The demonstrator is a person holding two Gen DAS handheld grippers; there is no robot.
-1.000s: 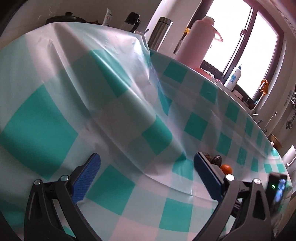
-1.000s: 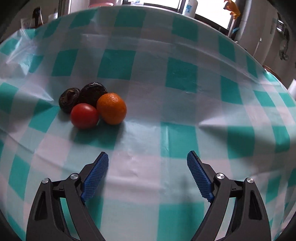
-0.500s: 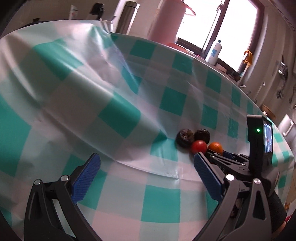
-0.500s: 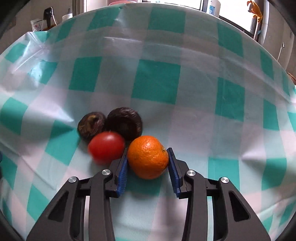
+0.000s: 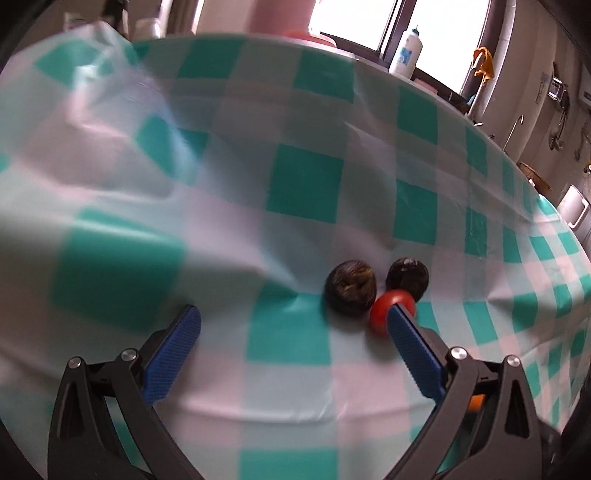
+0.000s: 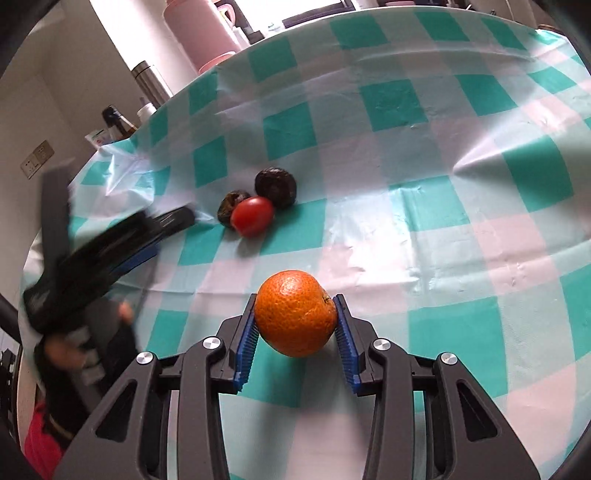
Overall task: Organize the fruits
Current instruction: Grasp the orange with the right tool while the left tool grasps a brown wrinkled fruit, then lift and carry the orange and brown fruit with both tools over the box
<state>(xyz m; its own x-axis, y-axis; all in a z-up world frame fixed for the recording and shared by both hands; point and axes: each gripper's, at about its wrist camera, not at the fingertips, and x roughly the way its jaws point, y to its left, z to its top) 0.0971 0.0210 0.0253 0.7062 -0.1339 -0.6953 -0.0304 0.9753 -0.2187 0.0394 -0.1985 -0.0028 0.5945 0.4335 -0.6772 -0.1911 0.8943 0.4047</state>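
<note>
My right gripper is shut on an orange, held just above the checked tablecloth. Farther back on the cloth lie a red tomato and two dark wrinkled fruits, touching one another. In the left wrist view the same tomato sits partly behind my right-hand blue pad, with the dark fruits just beyond it. My left gripper is open, nothing between its fingers, and it shows blurred at the left of the right wrist view.
A teal and white checked tablecloth covers the table, with a raised fold at the left. Behind the far edge stand a pink flask, a steel flask and a white bottle by the window.
My right gripper closed on the orange and carried it away from the other fruits. My left gripper swung toward the tomato and dark fruits, which now lie close ahead of it.
</note>
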